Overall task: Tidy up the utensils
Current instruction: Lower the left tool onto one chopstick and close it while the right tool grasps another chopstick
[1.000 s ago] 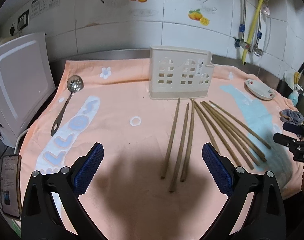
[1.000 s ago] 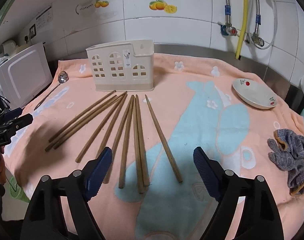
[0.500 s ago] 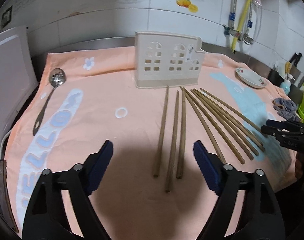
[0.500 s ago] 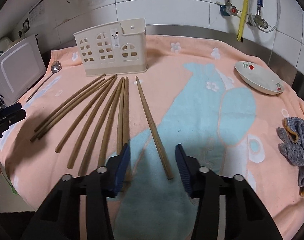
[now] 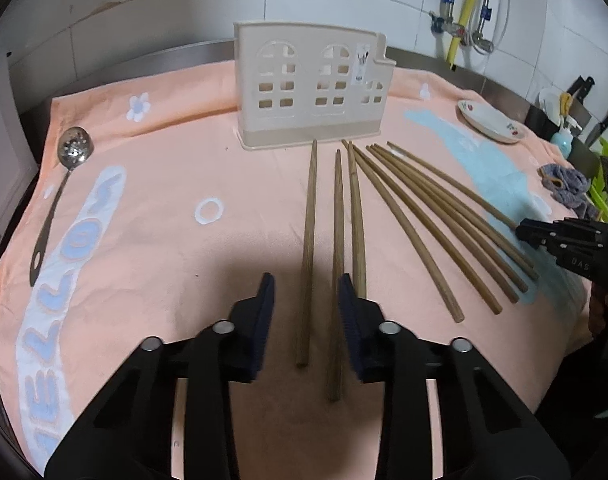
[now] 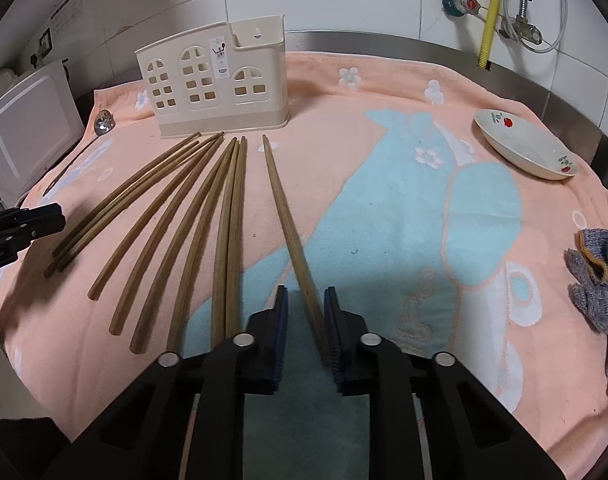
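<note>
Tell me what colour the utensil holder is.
Cream or beige holder, with window-shaped cutouts; clearest in the right wrist view.

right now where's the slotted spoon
The slotted spoon lies at the far left of the towel in the left wrist view, left of the utensil holder, handle pointing toward the camera.

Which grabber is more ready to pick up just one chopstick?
Probably the right gripper. Its closing jaws have a single chopstick between them, lying apart from the others. The left gripper, also closing, has two chopsticks between its pads, so it may take both.
</note>
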### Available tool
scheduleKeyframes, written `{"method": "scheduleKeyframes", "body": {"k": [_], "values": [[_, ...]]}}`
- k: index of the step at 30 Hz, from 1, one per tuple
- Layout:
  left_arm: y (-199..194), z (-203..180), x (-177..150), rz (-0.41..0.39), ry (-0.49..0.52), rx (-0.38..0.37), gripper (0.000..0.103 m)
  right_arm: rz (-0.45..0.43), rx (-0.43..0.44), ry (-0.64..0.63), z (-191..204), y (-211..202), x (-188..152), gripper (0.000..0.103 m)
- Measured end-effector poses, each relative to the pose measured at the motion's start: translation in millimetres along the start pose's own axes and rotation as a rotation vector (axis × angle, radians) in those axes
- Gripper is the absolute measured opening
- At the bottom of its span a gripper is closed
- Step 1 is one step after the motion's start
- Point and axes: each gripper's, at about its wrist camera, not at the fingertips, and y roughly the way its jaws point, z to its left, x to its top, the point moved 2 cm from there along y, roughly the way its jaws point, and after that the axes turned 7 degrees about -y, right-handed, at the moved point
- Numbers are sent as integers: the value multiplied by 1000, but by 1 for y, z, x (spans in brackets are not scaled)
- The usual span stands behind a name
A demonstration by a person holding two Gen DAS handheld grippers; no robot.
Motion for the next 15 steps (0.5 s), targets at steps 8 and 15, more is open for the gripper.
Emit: {"method": "scheduleKeyframes", "body": {"k": [8, 15], "values": [[19, 1, 1, 51, 14, 4, 21, 7, -13, -20, -1, 2, -1, 11], [27, 0, 2, 74, 33, 9, 13, 10, -18, -34, 0, 5, 0, 11]]}}
